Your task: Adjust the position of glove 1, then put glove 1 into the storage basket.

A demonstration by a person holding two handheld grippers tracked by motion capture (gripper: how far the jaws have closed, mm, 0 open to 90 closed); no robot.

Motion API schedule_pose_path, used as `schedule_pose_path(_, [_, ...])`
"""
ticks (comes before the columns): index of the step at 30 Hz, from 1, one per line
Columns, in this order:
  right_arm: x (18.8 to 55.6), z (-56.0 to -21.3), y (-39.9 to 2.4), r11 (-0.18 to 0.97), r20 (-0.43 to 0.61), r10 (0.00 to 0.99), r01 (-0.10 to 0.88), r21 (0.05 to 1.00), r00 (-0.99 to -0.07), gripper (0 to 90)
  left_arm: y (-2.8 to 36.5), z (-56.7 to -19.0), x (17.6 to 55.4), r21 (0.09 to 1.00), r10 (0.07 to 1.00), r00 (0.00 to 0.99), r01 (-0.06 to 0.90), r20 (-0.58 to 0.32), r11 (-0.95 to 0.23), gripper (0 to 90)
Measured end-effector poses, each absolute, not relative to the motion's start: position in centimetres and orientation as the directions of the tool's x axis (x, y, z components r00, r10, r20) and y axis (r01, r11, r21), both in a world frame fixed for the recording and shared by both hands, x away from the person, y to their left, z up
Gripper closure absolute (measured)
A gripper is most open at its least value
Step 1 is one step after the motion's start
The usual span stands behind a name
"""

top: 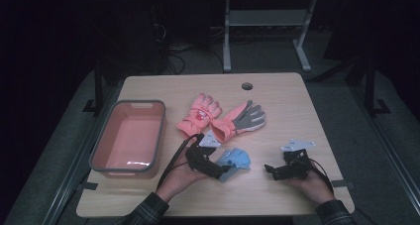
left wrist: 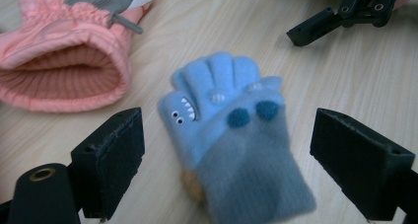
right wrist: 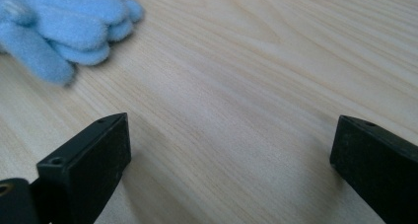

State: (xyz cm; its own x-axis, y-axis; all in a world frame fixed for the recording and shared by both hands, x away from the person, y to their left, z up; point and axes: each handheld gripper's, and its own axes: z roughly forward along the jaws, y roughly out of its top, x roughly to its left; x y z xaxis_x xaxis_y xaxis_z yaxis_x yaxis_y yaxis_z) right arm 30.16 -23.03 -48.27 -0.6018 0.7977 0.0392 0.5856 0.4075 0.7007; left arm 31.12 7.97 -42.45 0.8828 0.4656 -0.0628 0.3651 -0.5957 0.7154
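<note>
The small blue fleece glove with a grey cuff (left wrist: 231, 135) lies flat on the table (top: 277, 93), cuff between the spread jaws of the left tool (left wrist: 226, 160). The right tool (right wrist: 231, 169), also released, rests nearby. Closing too high may pinch only fluff, so the glove slips free.

Both grippers are black with blocky fingers (left wrist: 111, 155), grey three-cornered plates (cables trailing), plaid sleeves.
</note>
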Motion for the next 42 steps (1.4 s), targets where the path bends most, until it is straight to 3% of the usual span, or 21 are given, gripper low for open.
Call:
schedule_pose_path(11, [30.2,-48.3,-23.0,0.408,0.039,0.797,0.585,0.700,-0.603,1.3,5.5,-44.3,32.0,0.670,0.463,0.885,0.370,-0.045,-0.643,12.3])
schedule_pose_path(25, [30.2,-48.3,-23.0,0.410,0.039,0.796,0.585,0.700,-0.604,1.3,4.9,-46.7,32.4,0.624,0.471,0.881,0.396,-0.051,-0.674,12.4])
schedule_pose_path(32, [30.2,-48.3,-23.0,0.409,0.040,0.796,0.585,0.700,-0.604,1.3,4.9,-46.8,32.0,0.626,0.464,0.886,0.366,-0.007,-0.689,14.3])
schedule_pose_path(38, [30.2,-48.3,-23.0,0.409,0.039,0.796,0.585,0.700,-0.604,1.3,5.2,-46.6,31.7,0.630,0.454,0.891,0.356,-0.007,-0.690,23.7])
schedule_pose_path(42, [30.2,-48.3,-23.0,0.409,0.039,0.796,0.585,0.700,-0.604,1.3,5.5,-46.4,31.7,0.630,0.453,0.892,0.356,-0.008,-0.690,35.1])
